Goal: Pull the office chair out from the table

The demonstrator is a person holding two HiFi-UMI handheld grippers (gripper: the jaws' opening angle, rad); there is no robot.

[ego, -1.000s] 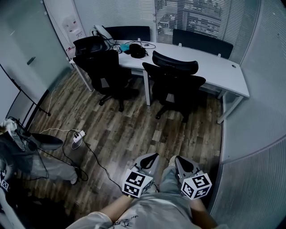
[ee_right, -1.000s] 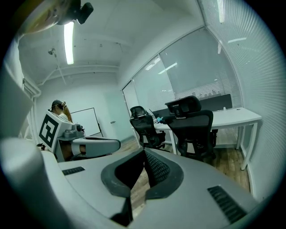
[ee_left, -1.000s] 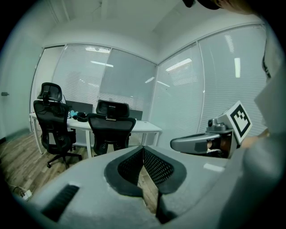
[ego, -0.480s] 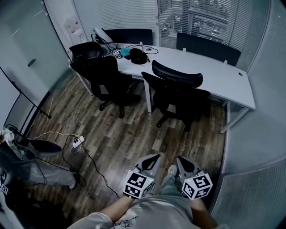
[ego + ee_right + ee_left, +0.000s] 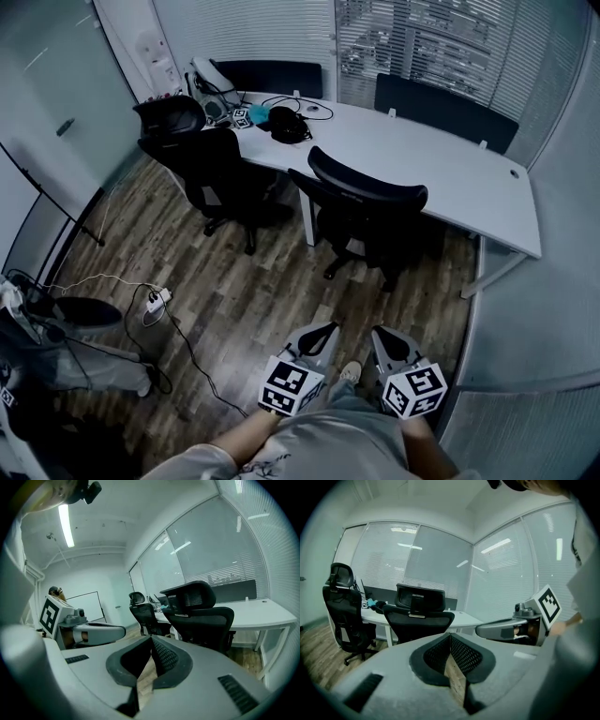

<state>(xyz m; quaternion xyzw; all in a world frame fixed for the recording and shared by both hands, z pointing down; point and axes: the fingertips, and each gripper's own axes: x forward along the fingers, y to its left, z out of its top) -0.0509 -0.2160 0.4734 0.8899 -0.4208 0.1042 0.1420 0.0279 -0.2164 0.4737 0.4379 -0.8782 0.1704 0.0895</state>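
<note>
A: Left tool (image 5: 317, 334)?
B: Pressed fully together, pinching nothing, touching nothing. Held low over the wooden floor (image 5: 253, 291), well apart from the office chair (image 5: 366, 211).
A: Right tool (image 5: 382, 337)?
B: Likewise closed tight and empty, just beside the left tool.
A: Office chair?
B: Tucked against the near long edge of the counter (image 5: 441, 178), backrest facing this way, untouched.
A: Against a second ago?
B: Nearer to chair and counter now, both larger in the head view. Same tight closure on both tools.
</note>
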